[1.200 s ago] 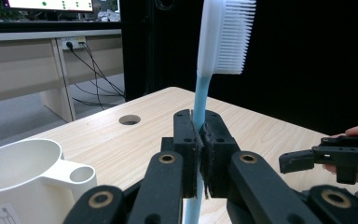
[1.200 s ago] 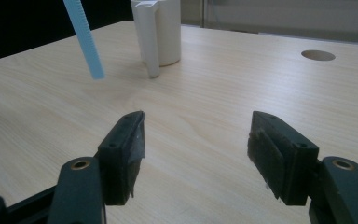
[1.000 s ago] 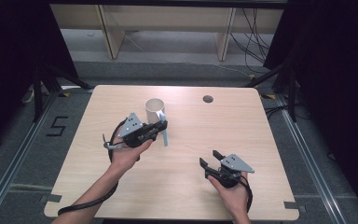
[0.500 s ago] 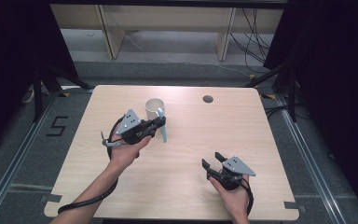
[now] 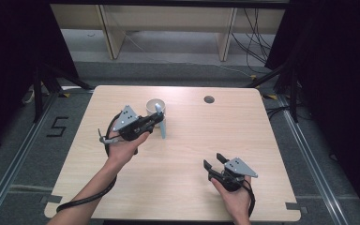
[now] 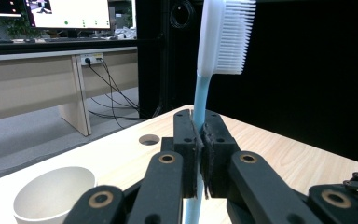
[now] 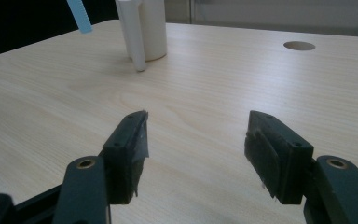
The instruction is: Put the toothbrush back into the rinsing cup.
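A pale wooden table [image 5: 178, 154] with a round hole [image 5: 209, 99] was seen on grey flooring. A white cup [image 5: 154, 107] stood just beside the toothbrush [image 6: 204, 93] clamped upright by the left gripper [image 5: 157, 119]; the right gripper [image 5: 214, 161] was held agape, with nothing between its jaws.

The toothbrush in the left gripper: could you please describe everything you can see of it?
The toothbrush has a light blue plastic-looking handle and a white head with dense white bristles. It stands upright, head up, clamped at mid-handle between the left gripper's black fingers. In the high view it hangs above the table beside the white cup.
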`<state>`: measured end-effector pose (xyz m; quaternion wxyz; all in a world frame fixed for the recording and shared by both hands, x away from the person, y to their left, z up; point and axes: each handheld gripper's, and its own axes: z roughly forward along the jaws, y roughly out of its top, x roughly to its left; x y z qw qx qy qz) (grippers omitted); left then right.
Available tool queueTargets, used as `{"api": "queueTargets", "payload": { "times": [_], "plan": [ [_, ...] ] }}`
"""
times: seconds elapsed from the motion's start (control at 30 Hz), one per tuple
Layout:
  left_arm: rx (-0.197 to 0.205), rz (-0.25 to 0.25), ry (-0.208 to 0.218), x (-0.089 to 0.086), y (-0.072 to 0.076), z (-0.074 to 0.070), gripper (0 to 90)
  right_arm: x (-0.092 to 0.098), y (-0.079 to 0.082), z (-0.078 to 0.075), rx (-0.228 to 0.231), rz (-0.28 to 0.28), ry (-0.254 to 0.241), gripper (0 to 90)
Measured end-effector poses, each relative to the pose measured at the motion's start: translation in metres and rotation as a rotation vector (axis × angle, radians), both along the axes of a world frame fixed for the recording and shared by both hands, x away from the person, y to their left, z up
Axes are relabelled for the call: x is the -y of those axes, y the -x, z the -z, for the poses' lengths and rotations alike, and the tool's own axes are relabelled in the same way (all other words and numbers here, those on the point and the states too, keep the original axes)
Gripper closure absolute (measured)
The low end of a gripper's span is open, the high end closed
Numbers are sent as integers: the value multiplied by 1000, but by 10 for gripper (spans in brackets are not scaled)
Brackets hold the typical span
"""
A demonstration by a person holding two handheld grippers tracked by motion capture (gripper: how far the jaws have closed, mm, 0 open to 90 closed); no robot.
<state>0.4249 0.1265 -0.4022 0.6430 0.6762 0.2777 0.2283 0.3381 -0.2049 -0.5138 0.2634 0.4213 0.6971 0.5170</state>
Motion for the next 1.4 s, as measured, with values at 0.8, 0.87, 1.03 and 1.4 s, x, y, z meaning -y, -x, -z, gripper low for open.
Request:
{"api": "queueTargets", "payload": {
  "times": [0.8,0.87,1.03,1.4],
  "plan": [
    [-6,-14,-1,-4,-14,-14,853,-2,1,-1,-33,3,-14,397],
    [-4,-17,-4,-4,-16,-15,853,-4,4,-2,-62,17,-32,397],
    [4,-21,-3,-4,-18,-18,853,-2,1,-1,-30,4,-13,397],
    [3,-33,3,-4,-25,-21,853,-3,0,1,-29,-15,-32,397]
  ]
}}
